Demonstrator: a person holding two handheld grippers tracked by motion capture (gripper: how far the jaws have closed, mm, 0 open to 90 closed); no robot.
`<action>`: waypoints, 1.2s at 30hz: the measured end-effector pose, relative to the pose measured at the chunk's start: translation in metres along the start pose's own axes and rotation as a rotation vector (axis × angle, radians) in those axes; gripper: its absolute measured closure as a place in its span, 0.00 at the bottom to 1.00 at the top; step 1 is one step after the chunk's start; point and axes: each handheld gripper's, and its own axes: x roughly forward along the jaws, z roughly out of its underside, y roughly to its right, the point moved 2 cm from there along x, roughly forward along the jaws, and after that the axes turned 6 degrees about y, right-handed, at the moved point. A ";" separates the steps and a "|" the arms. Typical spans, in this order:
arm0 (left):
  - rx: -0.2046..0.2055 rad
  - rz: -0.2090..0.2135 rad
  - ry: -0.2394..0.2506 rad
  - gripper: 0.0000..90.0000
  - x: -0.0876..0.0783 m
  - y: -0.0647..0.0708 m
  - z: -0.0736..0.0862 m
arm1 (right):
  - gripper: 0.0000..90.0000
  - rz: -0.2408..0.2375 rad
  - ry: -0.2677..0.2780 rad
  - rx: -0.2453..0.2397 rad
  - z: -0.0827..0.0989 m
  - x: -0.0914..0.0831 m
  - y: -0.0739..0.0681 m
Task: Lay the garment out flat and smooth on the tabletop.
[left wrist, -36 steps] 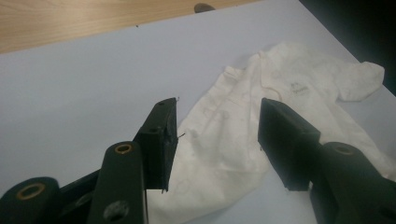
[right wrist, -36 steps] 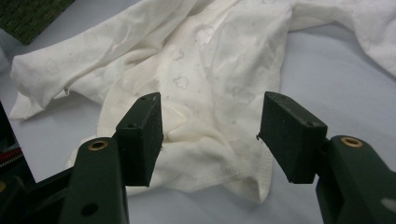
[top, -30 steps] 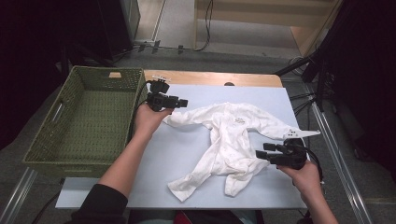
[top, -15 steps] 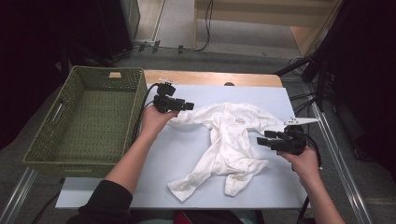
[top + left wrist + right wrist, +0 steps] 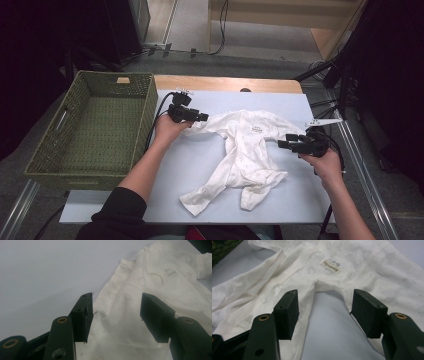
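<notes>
- Left gripper [image 5: 204,118] has dropped onto the baby suit's [image 5: 247,150] left sleeve, jaws released.
- Right gripper [image 5: 283,145] has slid left to the suit's right side, jaws released, nothing grasped.

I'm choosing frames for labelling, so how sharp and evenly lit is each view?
High view: the white baby romper and blue table mat are bright, the surroundings nearly black, detail soft. Left gripper view: jaws sharp, fabric slightly hazy. Right gripper view: the neck label shows, its print too blurred to read.
</notes>
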 end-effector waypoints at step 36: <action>0.085 -0.101 0.035 0.64 0.032 0.002 0.025 | 0.57 0.328 -0.033 -0.014 -0.008 0.028 0.082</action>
